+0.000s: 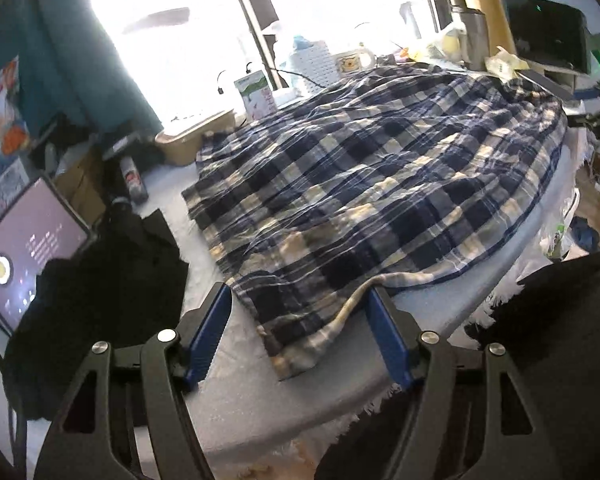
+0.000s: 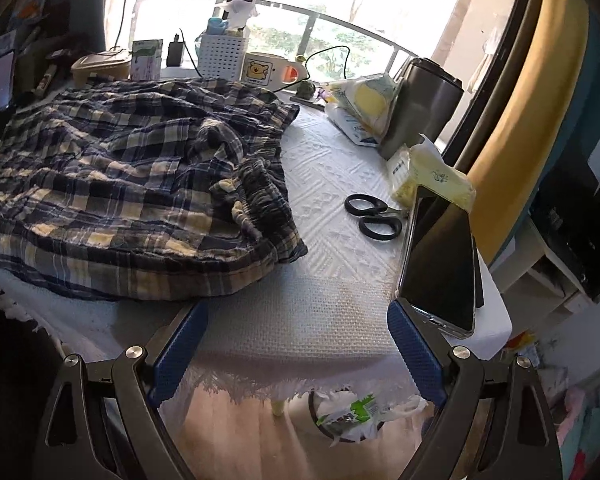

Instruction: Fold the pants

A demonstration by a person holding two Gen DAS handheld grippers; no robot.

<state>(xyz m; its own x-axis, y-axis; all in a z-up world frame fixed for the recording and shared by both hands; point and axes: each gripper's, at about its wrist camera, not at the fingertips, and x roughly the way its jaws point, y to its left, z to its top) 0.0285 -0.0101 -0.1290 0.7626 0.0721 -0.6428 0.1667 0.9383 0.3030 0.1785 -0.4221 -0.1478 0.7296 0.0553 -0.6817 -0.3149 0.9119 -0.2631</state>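
While both grippers' fingers are spread and empty, the pants (image 1: 364, 184) hem nearest the left gripper (image 1: 300, 300) should be pinched cleanly.

Open lane straight ahead for the right gripper (image 2: 298, 316): bare tablecloth (image 2: 312, 304) runs to 12 o'clock betw. the plaid pants (image 2: 132, 184) at 10 and the phone (image 2: 440, 264) at 2, w/ scissors (image 2: 374, 216) and steel tumbler (image 2: 424, 108) crowding 1 o'clock. Left gripper (image 1: 298, 304), jaws wide, pants hem lying betw. them unpinched; black cloth (image 1: 100, 280) and tablet (image 1: 24, 236) block 9 to 10. Far rim at 12 is walled by white basket (image 2: 222, 58), mug (image 2: 260, 70), carton (image 2: 146, 60).
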